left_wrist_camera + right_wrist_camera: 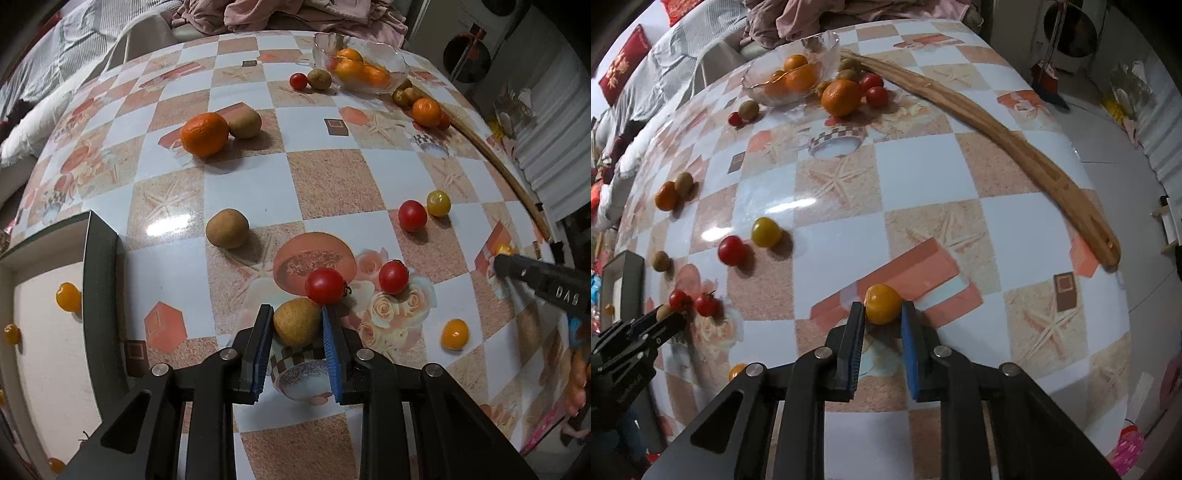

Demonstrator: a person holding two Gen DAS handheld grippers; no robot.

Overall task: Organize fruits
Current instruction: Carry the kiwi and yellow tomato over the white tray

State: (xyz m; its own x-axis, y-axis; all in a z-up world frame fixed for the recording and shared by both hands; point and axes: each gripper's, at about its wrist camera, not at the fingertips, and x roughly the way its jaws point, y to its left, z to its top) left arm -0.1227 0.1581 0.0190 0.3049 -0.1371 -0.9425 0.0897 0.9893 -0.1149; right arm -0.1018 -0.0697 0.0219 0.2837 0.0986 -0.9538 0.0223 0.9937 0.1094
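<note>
A: Claw status, left claw (297,319): pads pressed on both flanks of a small brown kiwi-like fruit (296,320), near edge of the bench (325,177), with a red cherry tomato (324,286) touching its far side.

B: Right claw (882,309)?

A: Closed down on a yellow cherry tomato (882,303), pads meeting its sides, near-centre of the bench in the right wrist view.

B: Handling notes?

A: Judgement only. Tomato: light, smooth, thin-skinned, likely slippery and easily split; grip across its widest part, gently. Brown fruit: light, firmer, rougher skin, better purchase; hold at mid-body.

B: Destinations?

A: Glass bowl (360,61) of oranges far side; tray (101,266) with yellow tomatoes near left.
</note>
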